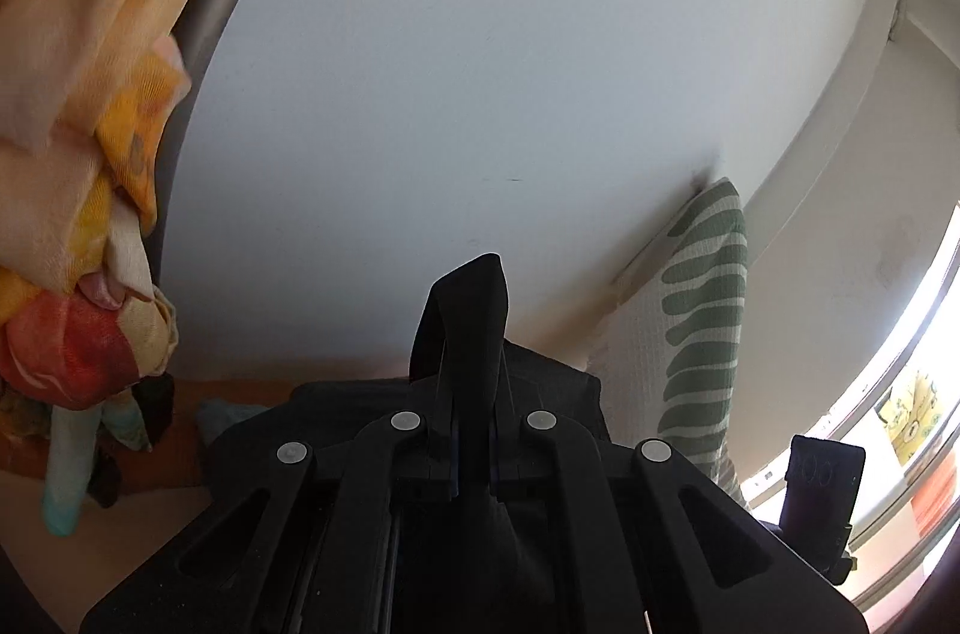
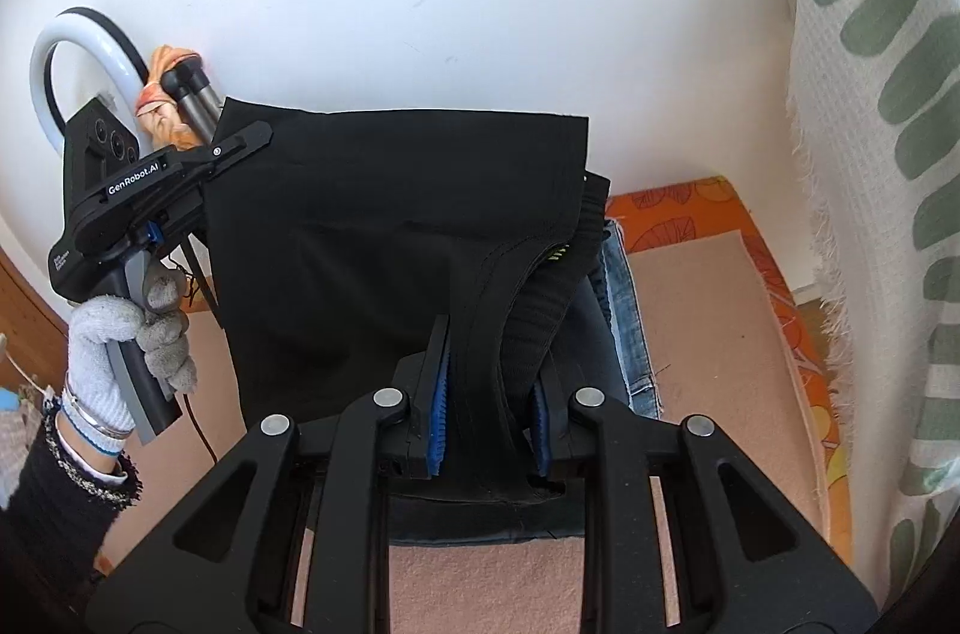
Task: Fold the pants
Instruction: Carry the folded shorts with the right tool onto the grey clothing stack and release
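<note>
Black pants (image 2: pixel 384 238) hang in the centre of the right wrist view, lifted clear of a pink mat (image 2: pixel 708 334), with the right gripper (image 2: pixel 489 394) clenched on their seamed edge at lower centre. The left gripper (image 2: pixel 240 142), held by a gloved hand (image 2: pixel 129 340) at the left of the frame, pinches the upper left corner. In the left wrist view, that left gripper's fingers (image 1: pixel 474 310) are closed on dark cloth, beside a patterned scarf (image 1: pixel 90 94) at far left.
</note>
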`<action>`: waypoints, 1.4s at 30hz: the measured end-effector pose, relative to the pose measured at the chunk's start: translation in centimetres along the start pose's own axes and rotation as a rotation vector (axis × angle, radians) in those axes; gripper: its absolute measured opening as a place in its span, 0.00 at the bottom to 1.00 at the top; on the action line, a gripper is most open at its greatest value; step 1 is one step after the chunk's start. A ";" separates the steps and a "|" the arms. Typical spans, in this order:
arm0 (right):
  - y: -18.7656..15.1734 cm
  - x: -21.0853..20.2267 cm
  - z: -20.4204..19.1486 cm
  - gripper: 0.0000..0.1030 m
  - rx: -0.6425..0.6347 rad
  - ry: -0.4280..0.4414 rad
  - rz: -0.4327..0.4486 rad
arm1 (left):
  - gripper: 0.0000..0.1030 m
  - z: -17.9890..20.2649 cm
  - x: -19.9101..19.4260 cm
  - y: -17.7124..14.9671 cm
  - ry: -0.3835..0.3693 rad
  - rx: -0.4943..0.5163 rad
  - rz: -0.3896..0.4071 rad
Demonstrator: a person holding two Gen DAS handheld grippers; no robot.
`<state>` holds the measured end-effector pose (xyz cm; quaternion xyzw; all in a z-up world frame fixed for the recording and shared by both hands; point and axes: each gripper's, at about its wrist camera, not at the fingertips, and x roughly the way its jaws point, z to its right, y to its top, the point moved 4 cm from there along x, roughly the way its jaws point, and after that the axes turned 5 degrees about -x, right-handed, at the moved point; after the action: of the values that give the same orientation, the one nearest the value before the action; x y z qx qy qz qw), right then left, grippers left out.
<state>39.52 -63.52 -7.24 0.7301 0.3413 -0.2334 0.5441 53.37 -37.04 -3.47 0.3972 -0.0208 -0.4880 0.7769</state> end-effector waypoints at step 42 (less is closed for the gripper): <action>-6.7 -10.7 -8.8 0.66 0.006 -0.207 0.162 | 0.48 6.6 -15.3 -12.2 0.180 0.310 -0.145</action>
<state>27.18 -56.60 -1.26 0.7288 0.2226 -0.2640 0.5913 33.60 -31.69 -1.29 0.5545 0.0026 -0.4963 0.6680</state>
